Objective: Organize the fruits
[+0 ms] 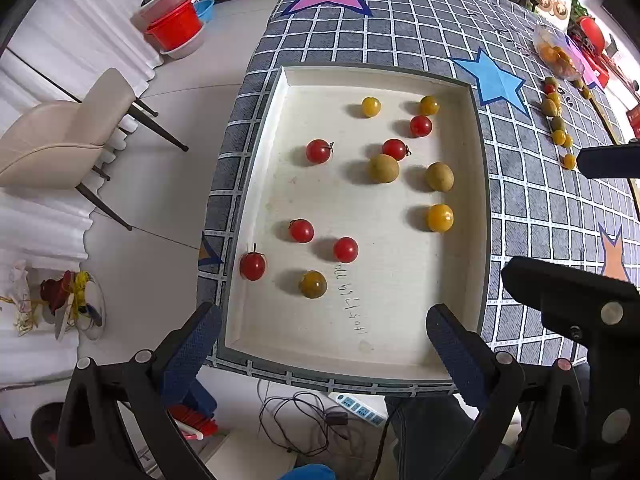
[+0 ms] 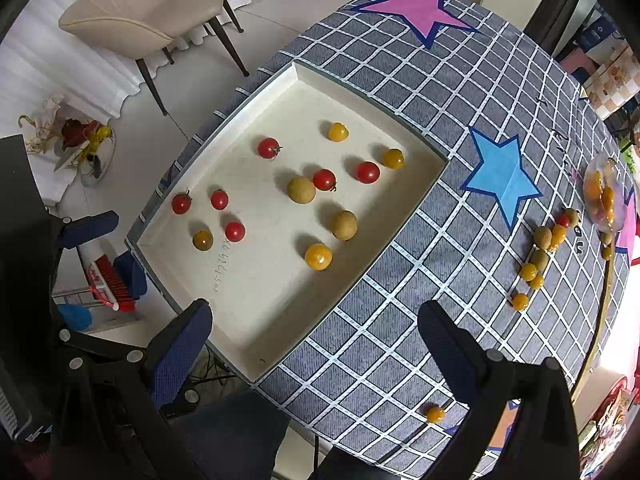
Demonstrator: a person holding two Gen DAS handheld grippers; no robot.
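Fruits (image 1: pixel 345 249) in tray (image 1: pixel 256 184) look small, round, thin-skinned, roll-prone; I'd pinch one gently across its middle; left tongs (image 1: pixel 320 344) and right tongs (image 2: pixel 316 336) both apart, empty

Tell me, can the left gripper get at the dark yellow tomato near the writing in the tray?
Probably yes. The left gripper is open and empty above the tray's near end, and nothing lies between it and the dark yellow tomato.

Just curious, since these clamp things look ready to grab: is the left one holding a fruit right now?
No. The left gripper is open and empty: its blue fingers stand wide apart above the tray, with no fruit between them.
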